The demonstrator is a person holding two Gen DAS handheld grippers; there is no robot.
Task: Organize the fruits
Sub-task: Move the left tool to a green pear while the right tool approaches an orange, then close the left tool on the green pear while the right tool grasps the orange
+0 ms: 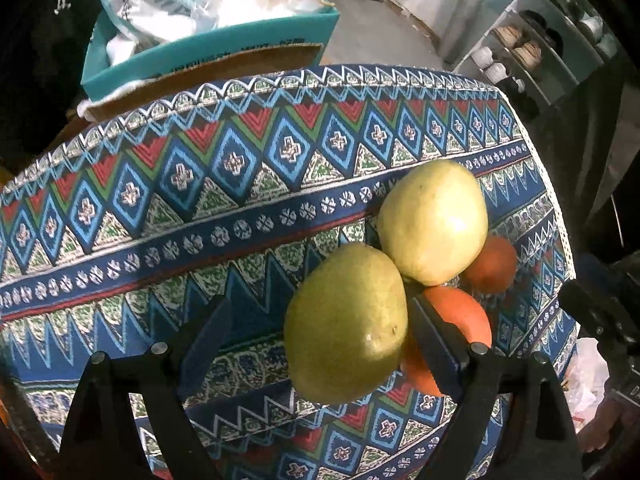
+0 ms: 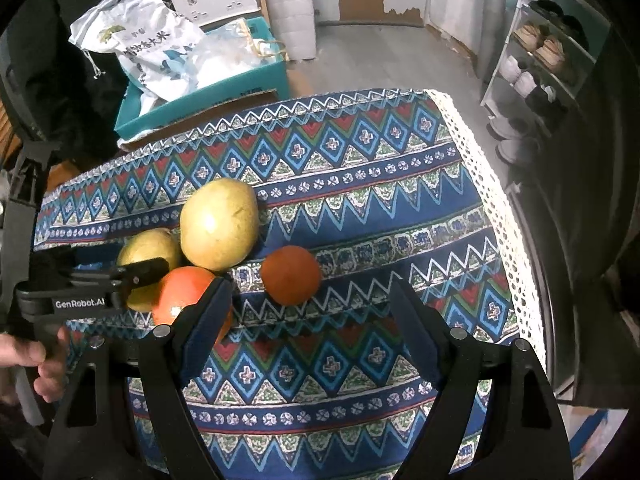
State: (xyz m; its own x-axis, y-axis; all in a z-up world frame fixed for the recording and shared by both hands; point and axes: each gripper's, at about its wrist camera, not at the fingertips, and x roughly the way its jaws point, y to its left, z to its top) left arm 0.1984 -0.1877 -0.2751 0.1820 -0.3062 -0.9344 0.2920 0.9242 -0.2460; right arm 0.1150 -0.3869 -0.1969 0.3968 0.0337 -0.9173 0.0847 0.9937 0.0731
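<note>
Two yellow-green pears and two oranges lie together on a patterned blue cloth (image 1: 240, 216). In the left wrist view my left gripper (image 1: 320, 320) is open around the near pear (image 1: 346, 326); the pear touches the right finger, with a gap at the left finger. The far pear (image 1: 434, 222) lies behind it, a bright orange (image 1: 460, 316) beside the right finger, a darker orange (image 1: 494, 264) further right. In the right wrist view my right gripper (image 2: 312, 304) is open and empty, just short of the dark orange (image 2: 291, 275). The bright orange (image 2: 182, 292), the large pear (image 2: 219, 224), the near pear (image 2: 150, 248) and my left gripper (image 2: 120, 276) are to its left.
A teal box (image 2: 200, 100) with white bags stands behind the table's far edge. A shoe rack (image 2: 532, 68) stands at the right. The cloth's lace edge (image 2: 496, 184) marks the table's right side. The cloth (image 2: 360, 200) is bare to the right of the fruit.
</note>
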